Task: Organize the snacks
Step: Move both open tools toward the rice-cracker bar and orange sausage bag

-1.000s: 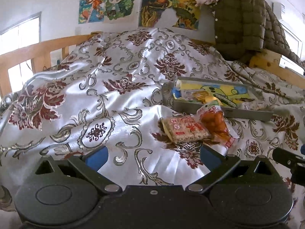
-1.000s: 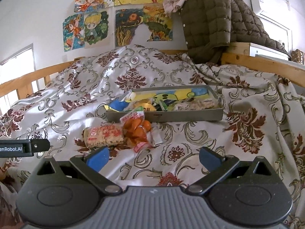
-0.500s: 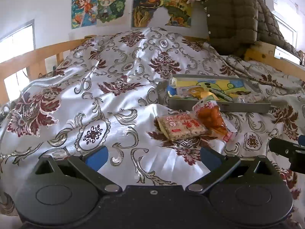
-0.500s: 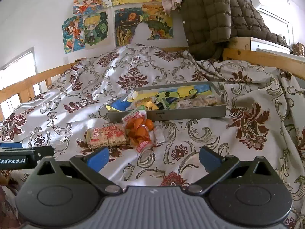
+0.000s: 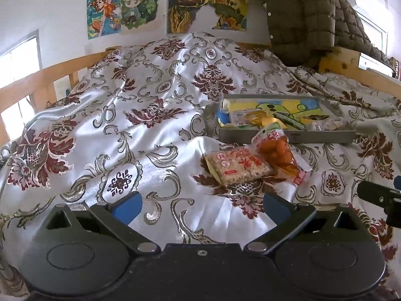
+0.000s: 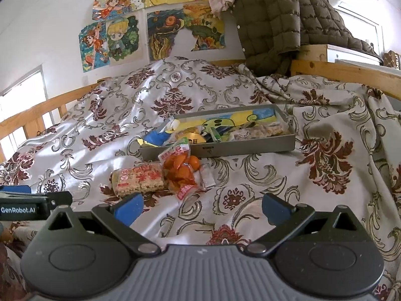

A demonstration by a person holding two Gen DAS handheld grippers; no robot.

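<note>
Rice cracker pack (image 5: 235,166) lies flat on the bed cover (image 5: 140,135), touching an orange snack bag (image 5: 278,154) at its 3 o'clock. At 12 o'clock sits the grey tray (image 6: 225,149), crowded with wrappers, hard to tell apart. Left gripper (image 5: 201,207) spread wide, holding nothing, low over the cover; right gripper (image 6: 200,207) likewise released, empty. Coat (image 6: 275,17) hangs behind.

My left black two-finger tool (image 5: 201,204) hangs level, its blue-padded fingers (image 5: 127,204) spread wide with nothing between them. My right black two-finger tool (image 6: 201,204) sits the same way, blue fingers (image 6: 274,205) parted and empty. Each tool's tip shows at the other view's edge, so they sit side by side.
</note>
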